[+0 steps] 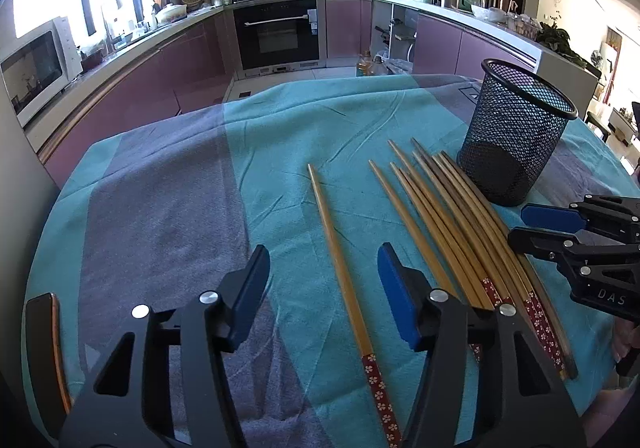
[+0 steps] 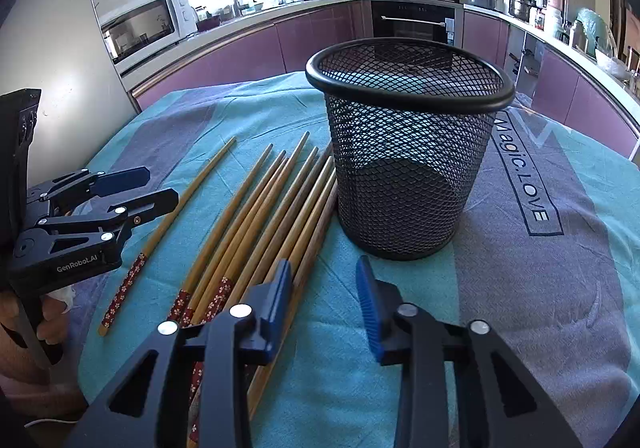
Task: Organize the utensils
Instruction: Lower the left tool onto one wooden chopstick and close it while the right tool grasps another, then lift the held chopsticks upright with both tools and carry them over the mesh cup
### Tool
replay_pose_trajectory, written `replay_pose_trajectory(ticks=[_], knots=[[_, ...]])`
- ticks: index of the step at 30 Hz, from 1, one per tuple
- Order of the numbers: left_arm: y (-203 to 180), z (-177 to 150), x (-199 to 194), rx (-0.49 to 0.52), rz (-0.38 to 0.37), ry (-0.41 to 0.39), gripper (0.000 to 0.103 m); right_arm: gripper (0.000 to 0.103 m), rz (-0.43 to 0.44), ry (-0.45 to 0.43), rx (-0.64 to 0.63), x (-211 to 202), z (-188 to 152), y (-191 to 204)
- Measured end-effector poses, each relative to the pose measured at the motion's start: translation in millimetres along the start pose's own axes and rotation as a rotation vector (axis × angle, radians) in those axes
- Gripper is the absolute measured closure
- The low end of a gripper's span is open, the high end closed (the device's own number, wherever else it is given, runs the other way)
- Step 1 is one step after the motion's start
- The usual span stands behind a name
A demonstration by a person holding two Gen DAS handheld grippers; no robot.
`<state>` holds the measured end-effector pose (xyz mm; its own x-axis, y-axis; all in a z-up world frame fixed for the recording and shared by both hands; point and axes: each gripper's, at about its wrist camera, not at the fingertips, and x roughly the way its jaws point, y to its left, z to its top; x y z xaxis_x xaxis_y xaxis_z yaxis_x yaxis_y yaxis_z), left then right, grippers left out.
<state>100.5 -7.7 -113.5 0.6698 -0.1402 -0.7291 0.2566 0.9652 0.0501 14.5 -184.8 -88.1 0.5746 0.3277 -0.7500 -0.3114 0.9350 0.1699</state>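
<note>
Teal-and-grey cloth [image 2: 560, 288] covers the desk. On it, a black mesh cup [image 2: 404, 168] stands upright, empty, just beside a bundle of chopsticks [image 2: 256, 216]; one single chopstick [image 1: 340, 264] lies apart. Left claw [image 1: 322, 296] hangs apart over that single stick, gripping nothing; right claw [image 2: 326, 304] apart, empty, beside the bundle.

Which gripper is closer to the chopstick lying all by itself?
Left. The left gripper hangs over the lone chopstick, jaws open either side. The right gripper is beyond the bundle, near the mesh cup.
</note>
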Motion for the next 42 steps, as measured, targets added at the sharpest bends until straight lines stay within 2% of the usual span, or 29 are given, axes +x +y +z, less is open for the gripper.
replay_pose_trajectory(ticks=[7, 12, 16, 17, 18, 20, 30, 35, 42], knots=[[-8.0, 3.8, 18.0, 0.017, -0.053, 0.068, 0.067, 0.074, -0.019, 0.012, -0.008, 3.9, 3.8, -0.3], [-8.8, 7.5, 29.2, 0.010, -0.065, 0.091, 0.069, 0.074, -0.030, 0.029, 0.001, 13.5, 8.9, 2.4], [-9.0, 11.0, 33.7, -0.013, -0.087, 0.099, 0.075, 0.075, -0.045, 0.023, -0.010, 17.0, 9.5, 8.4], [-8.2, 11.8, 35.2, -0.021, -0.086, 0.099, 0.079, 0.078, -0.040, 0.021, -0.004, 17.1, 9.3, 7.5], [-7.8, 12.5, 35.9, -0.028, -0.086, 0.099, 0.081, 0.086, -0.030, 0.021, 0.005, 17.1, 9.3, 6.2], [-6.9, 13.5, 37.5, -0.051, -0.101, 0.102, 0.094, 0.094, 0.018, 0.026, 0.034, 17.5, 9.3, 3.1], [-2.0, 12.3, 22.3, -0.106, -0.142, 0.075, 0.095, 0.097, 0.088, -0.035, 0.052, -3.9, 8.8, 1.3], [-0.5, 18.3, -4.0, -0.094, -0.202, 0.029, 0.095, 0.097, 0.160, -0.093, 0.058, -26.8, 11.6, -3.8], [3.6, 33.0, -54.7, -0.086, -0.284, -0.071, 0.096, 0.097, 0.216, -0.198, 0.074, -62.2, 16.5, -14.5]])
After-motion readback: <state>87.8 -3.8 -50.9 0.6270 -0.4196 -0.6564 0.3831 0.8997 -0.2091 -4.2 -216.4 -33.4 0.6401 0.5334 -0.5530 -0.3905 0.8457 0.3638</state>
